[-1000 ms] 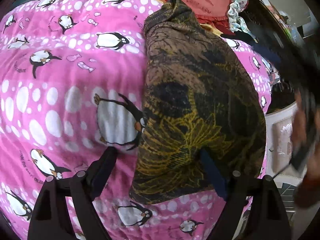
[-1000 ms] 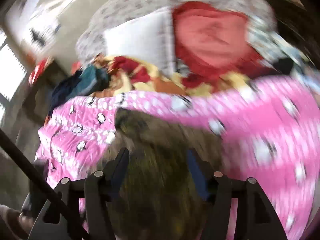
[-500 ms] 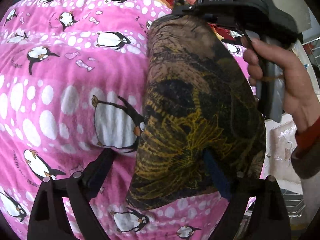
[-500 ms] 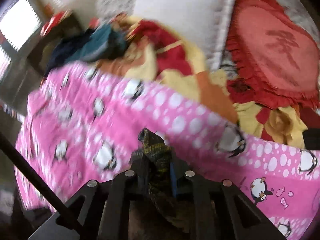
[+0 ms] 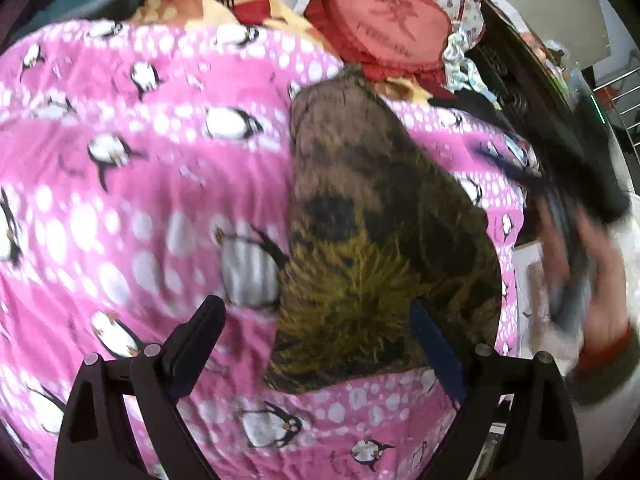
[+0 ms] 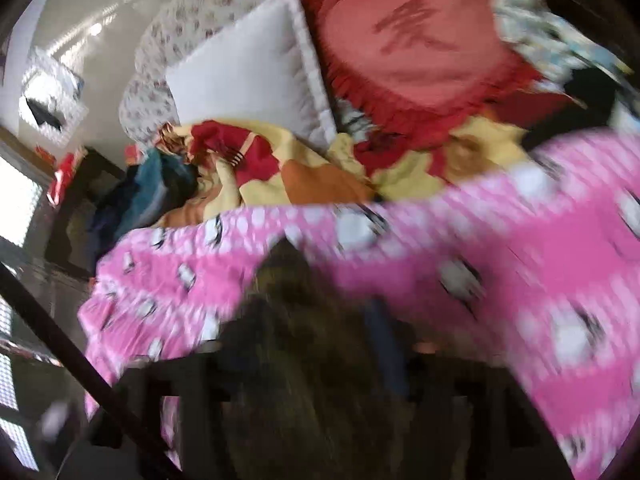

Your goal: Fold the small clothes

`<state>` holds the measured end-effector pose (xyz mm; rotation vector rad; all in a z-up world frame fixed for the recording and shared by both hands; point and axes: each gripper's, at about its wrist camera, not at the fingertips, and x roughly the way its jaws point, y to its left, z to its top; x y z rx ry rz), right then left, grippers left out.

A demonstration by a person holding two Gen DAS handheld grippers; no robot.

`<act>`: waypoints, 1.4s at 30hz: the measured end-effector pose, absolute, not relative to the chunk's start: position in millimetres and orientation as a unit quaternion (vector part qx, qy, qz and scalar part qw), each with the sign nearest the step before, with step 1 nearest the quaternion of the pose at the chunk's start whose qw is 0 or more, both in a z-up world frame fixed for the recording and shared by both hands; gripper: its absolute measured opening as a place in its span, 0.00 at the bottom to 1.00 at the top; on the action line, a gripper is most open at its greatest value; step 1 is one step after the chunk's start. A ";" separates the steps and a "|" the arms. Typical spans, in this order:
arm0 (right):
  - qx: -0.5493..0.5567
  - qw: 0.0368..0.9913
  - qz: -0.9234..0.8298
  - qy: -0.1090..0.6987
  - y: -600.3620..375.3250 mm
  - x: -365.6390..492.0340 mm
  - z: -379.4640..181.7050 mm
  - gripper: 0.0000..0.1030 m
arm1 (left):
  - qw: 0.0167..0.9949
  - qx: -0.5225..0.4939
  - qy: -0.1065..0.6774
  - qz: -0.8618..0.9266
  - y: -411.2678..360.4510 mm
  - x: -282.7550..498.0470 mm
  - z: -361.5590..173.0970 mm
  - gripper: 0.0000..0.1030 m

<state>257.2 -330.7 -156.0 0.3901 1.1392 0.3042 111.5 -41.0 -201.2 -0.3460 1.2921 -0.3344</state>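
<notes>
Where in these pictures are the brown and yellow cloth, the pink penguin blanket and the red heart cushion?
brown and yellow cloth (image 5: 372, 240), left wrist view, middle of the patterned fabric
pink penguin blanket (image 5: 140, 208), left wrist view, bare pink stretch
red heart cushion (image 6: 412, 48), right wrist view, centre of its face

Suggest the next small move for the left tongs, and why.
Probably lower the left tongs onto the near edge of the brown patterned garment and close. They hang open above that edge, holding nothing, and the garment lies flat on the pink penguin blanket. The right tongs are too blurred to judge.
</notes>
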 end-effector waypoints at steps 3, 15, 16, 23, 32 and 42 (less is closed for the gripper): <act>0.225 0.807 0.123 0.533 -364.5 197.8 -155.7 0.77 | 0.767 -0.155 0.605 -0.147 -40.2 128.6 -207.5 0.90; 0.311 0.774 0.110 0.541 -364.0 157.2 -219.5 0.83 | 0.760 -0.180 0.604 -0.156 -63.5 188.5 -226.5 0.96; 0.320 0.770 0.108 0.541 -362.2 157.8 -224.8 0.78 | 0.759 -0.180 0.605 -0.160 -66.2 190.5 -228.2 0.96; 0.335 0.775 0.126 0.521 -351.4 160.4 -201.6 0.31 | 0.742 -0.193 0.615 -0.186 -73.1 191.7 -223.0 0.32; 0.363 0.759 0.215 0.496 -315.1 115.0 -123.9 0.29 | 0.740 -0.221 0.597 -0.218 -12.9 125.6 -131.3 0.30; 0.315 0.708 0.207 0.597 -229.6 16.7 -188.2 0.32 | 0.717 -0.151 0.666 -0.141 43.8 0.2 -202.0 0.35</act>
